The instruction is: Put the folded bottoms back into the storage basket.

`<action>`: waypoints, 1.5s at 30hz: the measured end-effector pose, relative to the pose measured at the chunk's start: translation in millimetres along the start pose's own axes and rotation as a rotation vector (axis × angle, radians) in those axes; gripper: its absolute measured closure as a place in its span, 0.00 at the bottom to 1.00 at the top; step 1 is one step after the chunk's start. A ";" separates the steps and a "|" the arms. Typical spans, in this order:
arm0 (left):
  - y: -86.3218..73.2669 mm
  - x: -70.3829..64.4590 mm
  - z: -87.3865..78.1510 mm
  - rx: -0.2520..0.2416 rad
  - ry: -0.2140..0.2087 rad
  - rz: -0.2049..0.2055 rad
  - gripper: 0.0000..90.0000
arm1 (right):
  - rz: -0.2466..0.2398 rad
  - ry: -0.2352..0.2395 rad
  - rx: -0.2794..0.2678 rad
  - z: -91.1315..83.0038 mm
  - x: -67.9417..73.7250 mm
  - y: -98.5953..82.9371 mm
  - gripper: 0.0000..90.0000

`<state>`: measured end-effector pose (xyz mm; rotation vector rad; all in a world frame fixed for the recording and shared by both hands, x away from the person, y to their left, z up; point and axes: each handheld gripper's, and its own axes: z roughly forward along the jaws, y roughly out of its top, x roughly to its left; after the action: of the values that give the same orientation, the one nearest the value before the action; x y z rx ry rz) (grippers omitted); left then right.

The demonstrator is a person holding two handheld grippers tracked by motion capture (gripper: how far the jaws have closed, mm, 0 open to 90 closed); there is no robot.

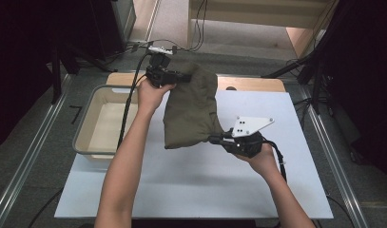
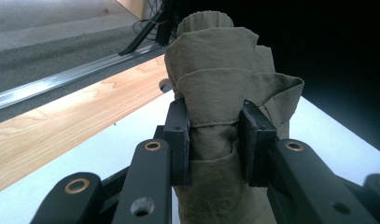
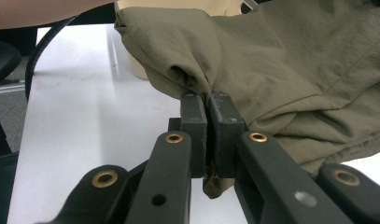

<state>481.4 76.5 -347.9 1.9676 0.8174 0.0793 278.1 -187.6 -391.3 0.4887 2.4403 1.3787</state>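
An olive-green cloth garment [image 1: 191, 107] hangs folded between both grippers above the white table top [image 1: 191, 185]. My left gripper [image 1: 184, 76] is shut on a bunched thick fold of the garment [image 2: 215, 93] at its far upper edge; the jaws stand a little apart around the wad. My right gripper [image 1: 218, 139] is shut on the garment's near right corner. In the right gripper view the jaws press tight together on a thin edge of the garment [image 3: 281, 70]. The right gripper [image 3: 208, 116] carries a grey three-cornered plate [image 1: 250, 126].
A shallow cream-coloured bin [image 1: 89, 128] stands at the table's left side, partly over the edge. A strip of bare wood [image 1: 257, 84] runs along the table's far edge. Cables and dark stand legs [image 1: 305, 66] lie on the floor beyond.
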 end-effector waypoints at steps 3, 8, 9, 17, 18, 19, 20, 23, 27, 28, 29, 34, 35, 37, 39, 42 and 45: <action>-1.1 2.3 -3.5 -0.004 0.003 -0.004 0.78 | -0.005 0.005 0.001 3.6 0.6 3.2 0.93; -2.6 7.0 -12.0 -0.008 0.013 -0.007 0.78 | -0.007 0.016 0.002 10.5 1.5 8.3 0.93; -2.9 7.6 -13.1 -0.012 0.014 -0.009 0.78 | -0.007 0.016 0.002 10.5 1.5 8.3 0.93; -5.3 15.1 -24.9 -0.020 0.027 -0.018 0.78 | -0.021 0.030 0.009 21.9 4.1 19.5 0.93; -6.1 16.8 -27.9 -0.024 0.032 -0.019 0.78 | -0.024 0.033 0.009 24.3 4.5 21.9 0.93; -6.1 16.8 -27.9 -0.024 0.032 -0.019 0.78 | -0.024 0.033 0.009 24.3 4.5 21.9 0.93; -6.9 18.4 -30.9 -0.026 0.039 -0.017 0.78 | -0.024 0.036 0.008 27.0 4.7 23.8 0.93; -7.2 20.3 -34.3 -0.025 0.045 -0.018 0.78 | -0.027 0.039 0.008 29.8 5.1 25.6 0.93; -7.5 22.9 -40.9 -0.030 0.052 -0.018 0.78 | -0.033 0.048 0.007 35.1 6.5 29.5 0.93; -7.5 23.8 -42.7 -0.028 0.053 -0.016 0.78 | -0.034 0.052 0.007 37.5 7.1 31.8 0.93; -7.9 25.2 -45.4 -0.031 0.057 -0.020 0.78 | -0.036 0.053 0.007 38.5 7.3 33.0 0.93; -9.5 29.5 -52.2 -0.035 0.065 -0.027 0.78 | -0.040 0.059 0.001 44.8 7.9 37.4 0.93; -9.9 30.5 -53.9 -0.033 0.069 -0.027 0.78 | -0.040 0.059 0.001 44.8 7.9 37.4 0.93; -11.2 32.7 -56.9 -0.035 0.072 -0.032 0.78 | -0.040 0.063 0.002 47.5 8.0 38.9 0.93; -12.2 34.5 -59.5 -0.039 0.073 -0.036 0.78 | -0.044 0.066 0.002 50.1 8.7 40.9 0.93; -13.7 37.3 -64.6 -0.041 0.079 -0.037 0.78 | -0.055 0.070 0.003 54.7 10.7 45.6 0.93; -14.6 39.2 -68.7 -0.044 0.085 -0.038 0.78 | -0.057 0.072 0.007 56.9 12.1 47.8 0.93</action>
<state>478.3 155.7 -333.9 1.9176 0.9003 0.1577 297.8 -116.0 -379.3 0.3740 2.4957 1.3881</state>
